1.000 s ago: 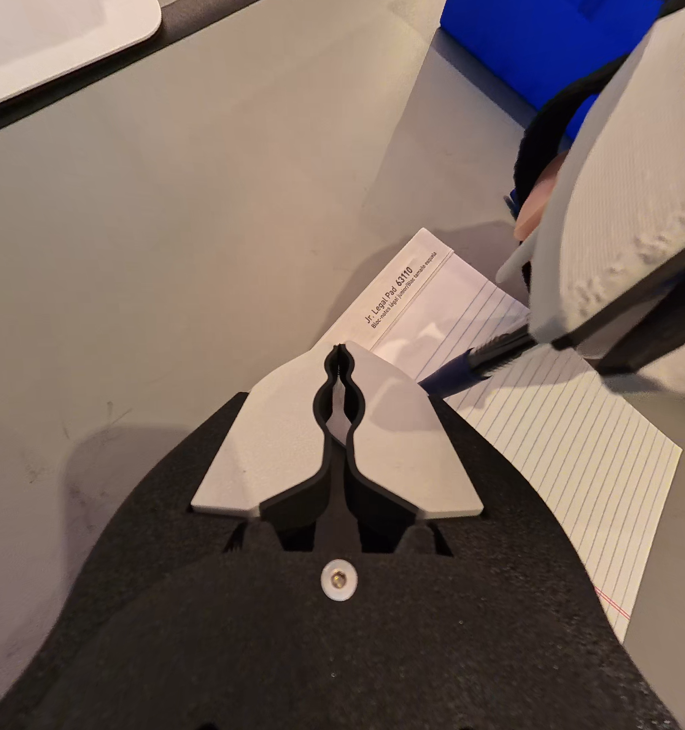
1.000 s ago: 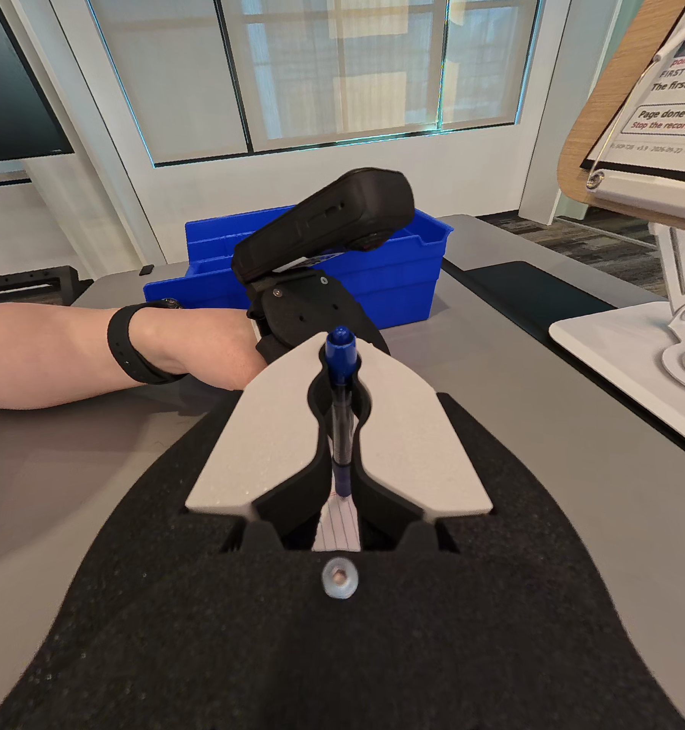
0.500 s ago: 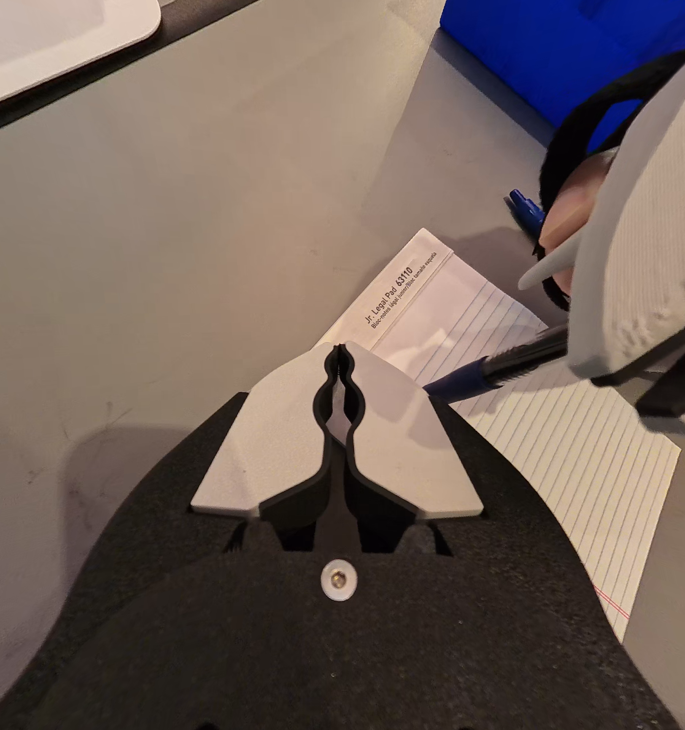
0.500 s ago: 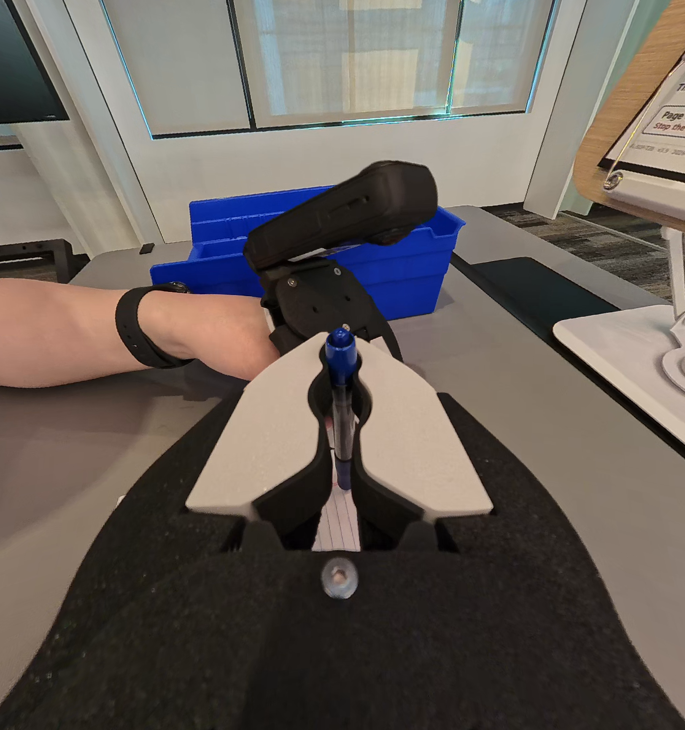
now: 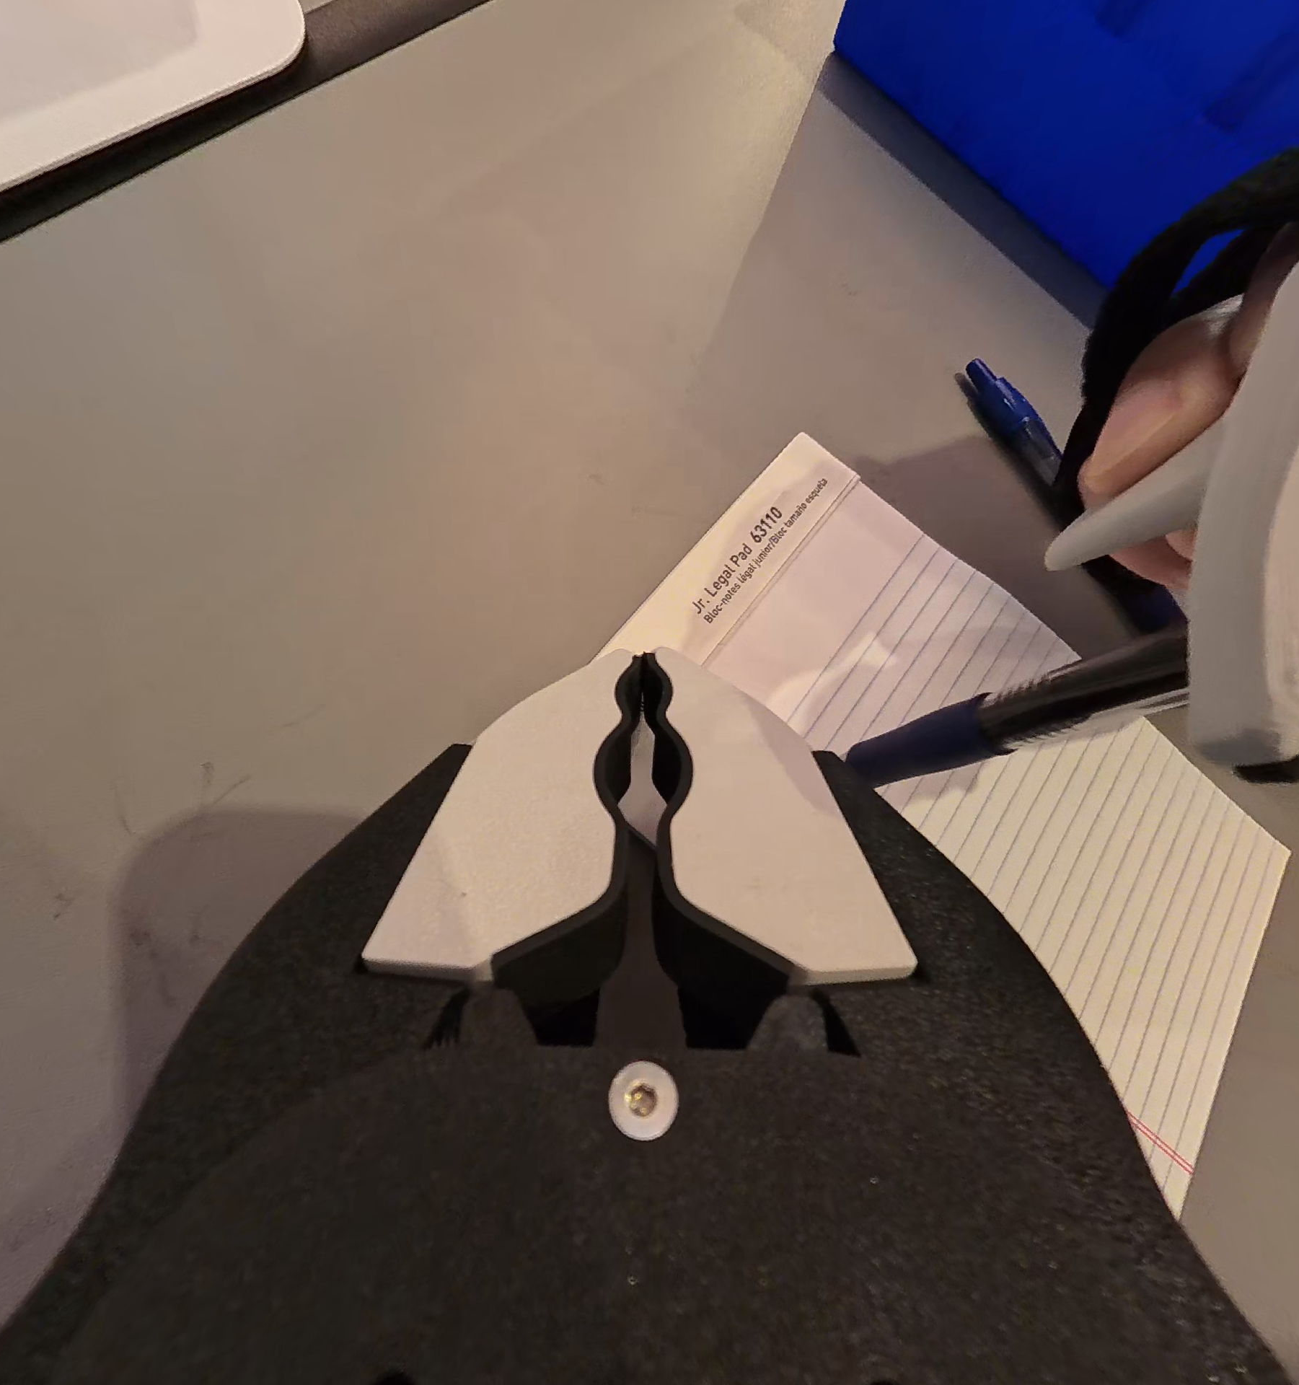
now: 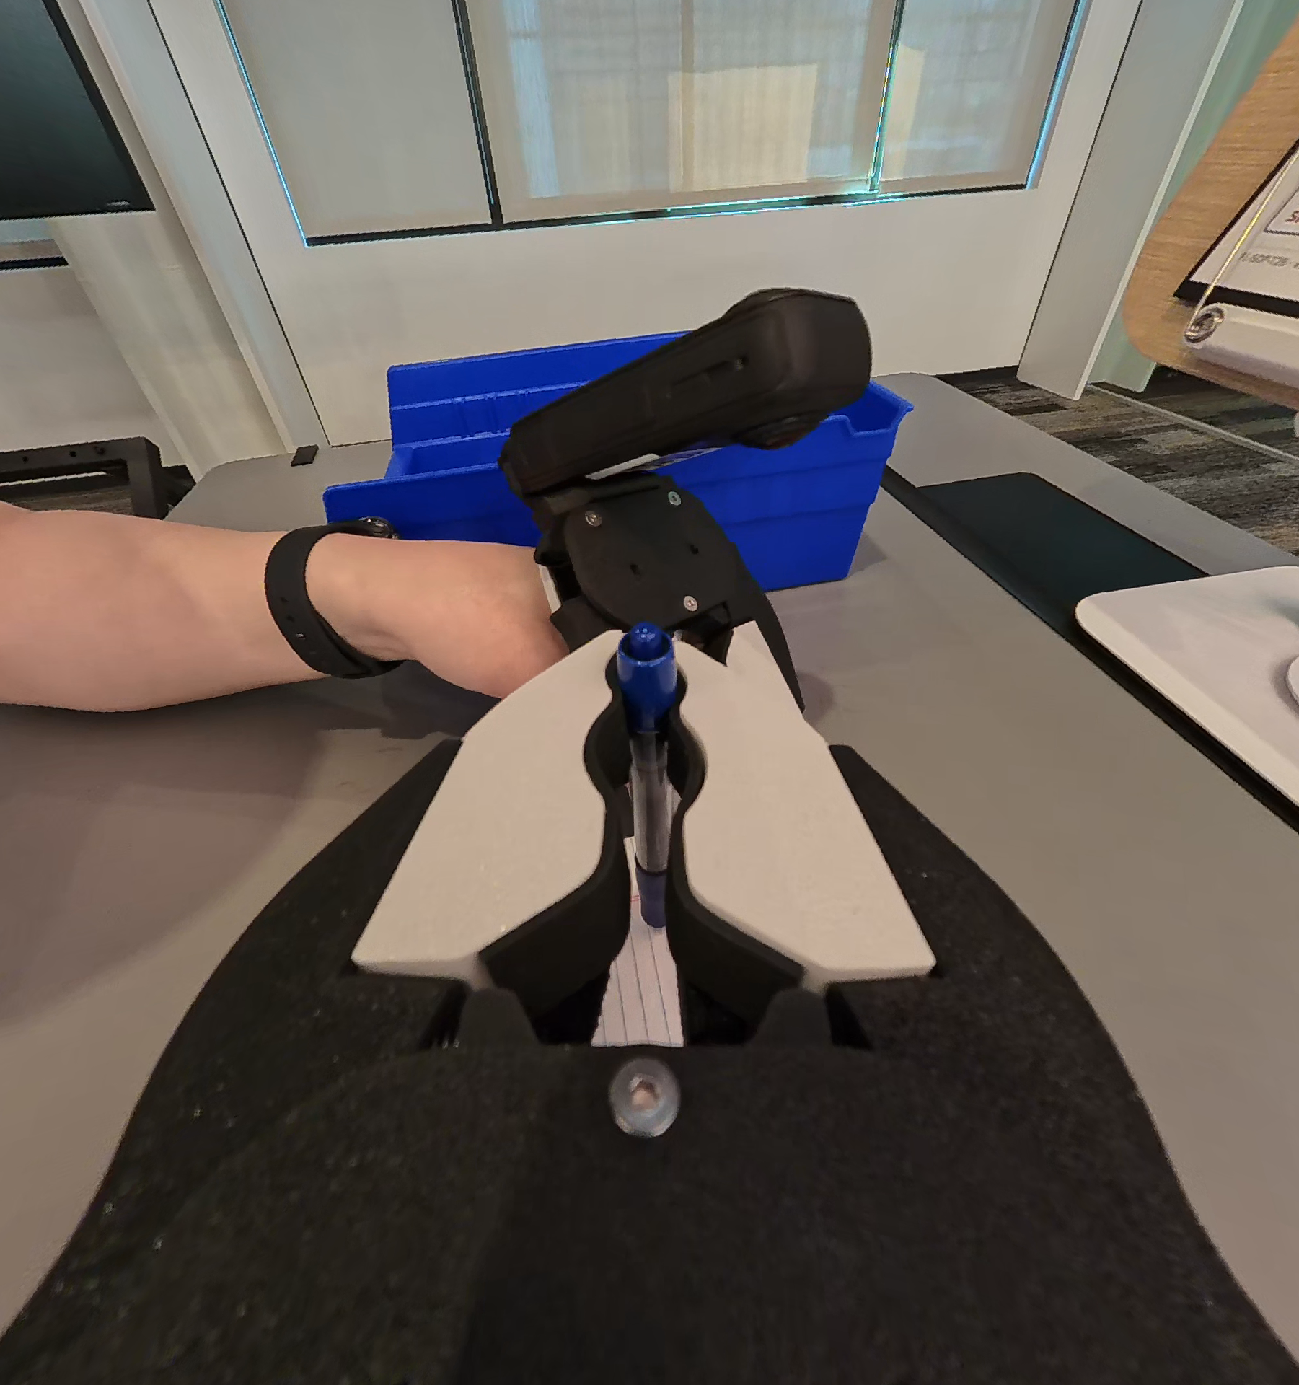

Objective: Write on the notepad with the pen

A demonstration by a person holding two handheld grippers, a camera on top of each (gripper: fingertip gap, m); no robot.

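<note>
A white lined notepad [image 5: 1021,847] lies on the grey table [image 5: 406,375]. My left gripper [image 5: 642,661] is shut and empty, with its tips over the pad's top left corner. My right gripper [image 6: 645,663] is shut on a blue and clear pen [image 6: 648,757] and holds it steeply over the pad [image 6: 642,1004]. In the left wrist view the pen [image 5: 1006,723] slants down to the left from the right gripper [image 5: 1275,599]. Its tip is hidden behind my left finger [image 5: 766,824]. The left gripper's black body [image 6: 646,554] shows just beyond the pen.
A second blue pen [image 5: 1006,412] lies on the table beyond the pad. A blue bin [image 6: 803,495] stands at the back. A white stand base [image 6: 1216,674] is on the right, with a wooden board [image 6: 1231,187] above it. A person's forearm [image 6: 144,607] reaches in from the left.
The right gripper has drawn away to the right in the left wrist view, uncovering the second pen. The pen lies flatter and its tip has shifted slightly right. The left gripper has stayed put.
</note>
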